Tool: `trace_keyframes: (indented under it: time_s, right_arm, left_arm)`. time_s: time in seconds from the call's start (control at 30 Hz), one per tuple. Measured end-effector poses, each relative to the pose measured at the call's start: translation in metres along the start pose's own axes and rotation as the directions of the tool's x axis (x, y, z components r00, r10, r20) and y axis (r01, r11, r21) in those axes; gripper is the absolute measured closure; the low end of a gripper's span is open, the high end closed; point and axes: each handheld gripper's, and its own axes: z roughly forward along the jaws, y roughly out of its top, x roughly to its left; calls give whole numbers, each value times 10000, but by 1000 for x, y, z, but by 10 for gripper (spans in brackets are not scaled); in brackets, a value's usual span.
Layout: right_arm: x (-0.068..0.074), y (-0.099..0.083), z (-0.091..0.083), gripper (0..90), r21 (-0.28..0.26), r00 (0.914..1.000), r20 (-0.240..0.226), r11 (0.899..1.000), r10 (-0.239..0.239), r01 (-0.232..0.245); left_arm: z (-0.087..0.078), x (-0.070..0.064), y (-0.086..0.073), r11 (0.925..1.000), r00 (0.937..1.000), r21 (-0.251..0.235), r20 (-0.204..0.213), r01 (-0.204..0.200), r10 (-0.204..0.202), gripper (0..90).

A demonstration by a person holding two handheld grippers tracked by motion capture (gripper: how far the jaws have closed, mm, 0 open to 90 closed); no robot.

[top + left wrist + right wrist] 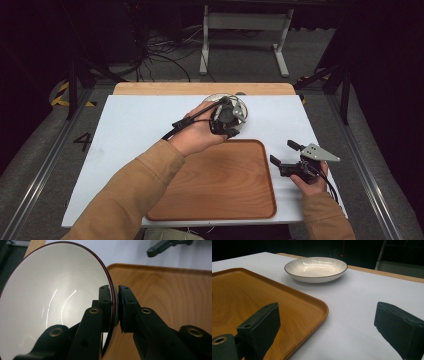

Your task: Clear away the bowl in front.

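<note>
The left tool (115,307) is seen closed on the rim of the bowl (50,302), one jaw inside the white wall and one outside, with only a thin edge of the dark-lined rim pinched between the pads. In the high view, the left tool (226,126) is placed at about 12 o'clock of the tray (220,185), over the bowl (241,106), which sits on the tabletop (135,130) just beyond the tray's far edge; whether the bowl has left the surface cannot be told. The right tool (285,159) is held wide open and empty at about 3 o'clock of the tray, well apart from the bowl, its jaws (327,325) spread over the tray's corner. A slip is judged the main risk: the glazed rim is smooth and gripped on one side only, so the bowl's weight could swing it down and pull it out of the pads. The tray's raised lip could also be struck by the bowl's underside if it is carried across too low, and the grip lost.
</note>
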Motion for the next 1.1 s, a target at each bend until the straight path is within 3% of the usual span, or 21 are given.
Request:
trace_keyframes:
  time_s: [0.17,0.53,0.93,1.1]
  right_arm:
    - [0,0,0,74,0,10000,11,10000,-4,4]
    - [0,0,0,68,-6,10000,48,10000,-5,5]
    - [1,0,0,67,7,10000,79,10000,19,-19]
    - [1,0,0,67,9,10000,83,10000,17,-17]
  left_arm:
    - [-12,-15,-4,9994,9993,-135,194,-313,316,818]
    - [-31,-38,-20,9956,9951,191,386,-922,914,818]
    - [-39,-47,-35,9932,9924,235,498,-1139,1127,818]
    - [-36,-49,-41,9932,9903,175,800,-1155,1137,818]
